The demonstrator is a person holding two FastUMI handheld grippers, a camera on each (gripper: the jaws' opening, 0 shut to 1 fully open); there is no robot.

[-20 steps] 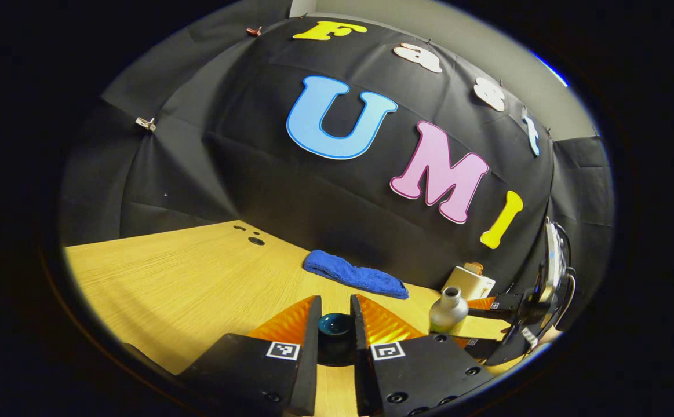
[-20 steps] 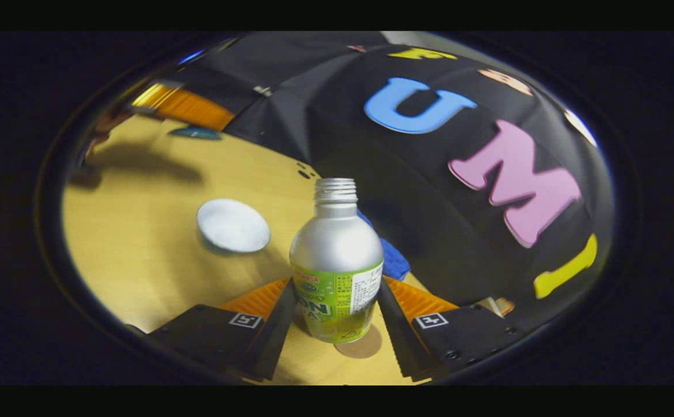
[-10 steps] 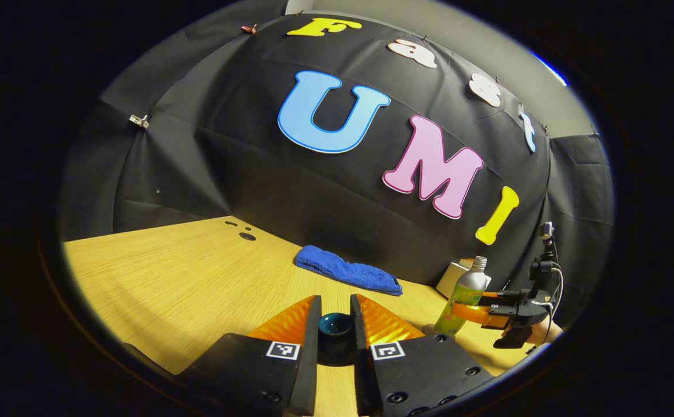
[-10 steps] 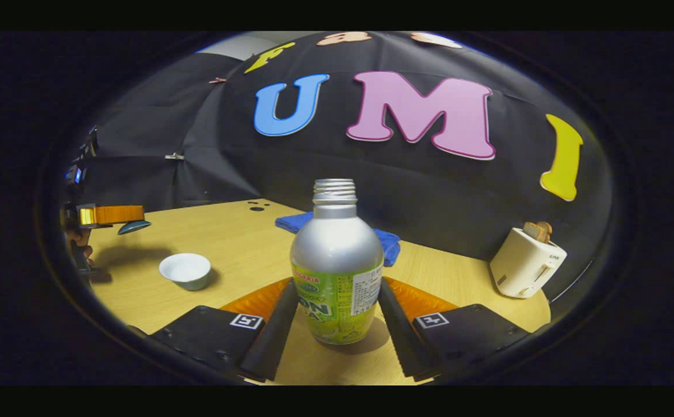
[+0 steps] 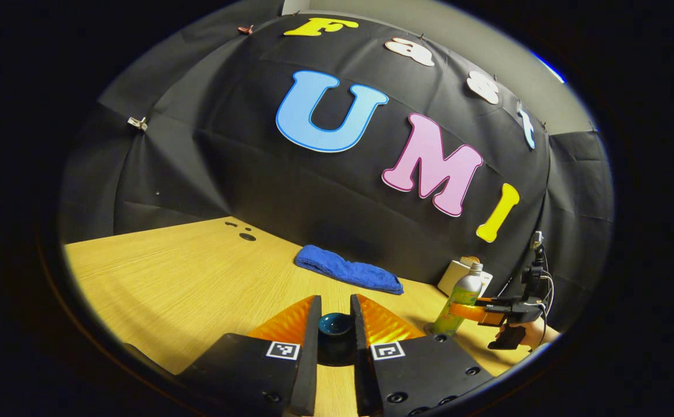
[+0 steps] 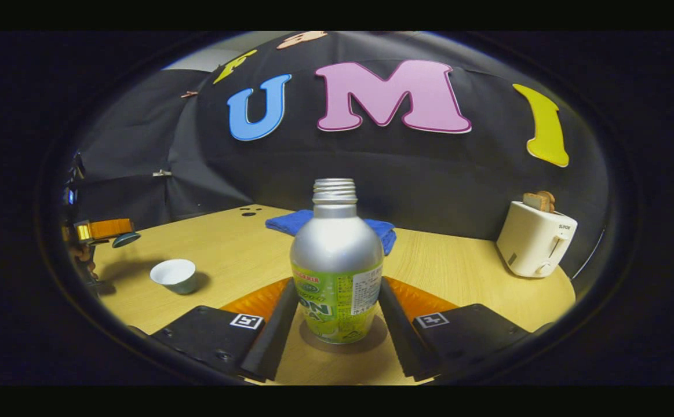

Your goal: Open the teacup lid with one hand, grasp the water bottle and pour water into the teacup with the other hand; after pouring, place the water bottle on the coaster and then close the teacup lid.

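One bottle (image 6: pixel 337 260), one teacup (image 6: pixel 174 275), one lid (image 5: pixel 335 327) — one towel (image 5: pixel 348 271), one toaster (image 6: pixel 536 239).

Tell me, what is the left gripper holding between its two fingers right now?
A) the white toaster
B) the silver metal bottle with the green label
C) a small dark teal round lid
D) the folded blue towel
C: in the left gripper view, the left gripper has both fingers pressed on the small dark teal round lid, held above the wooden table.
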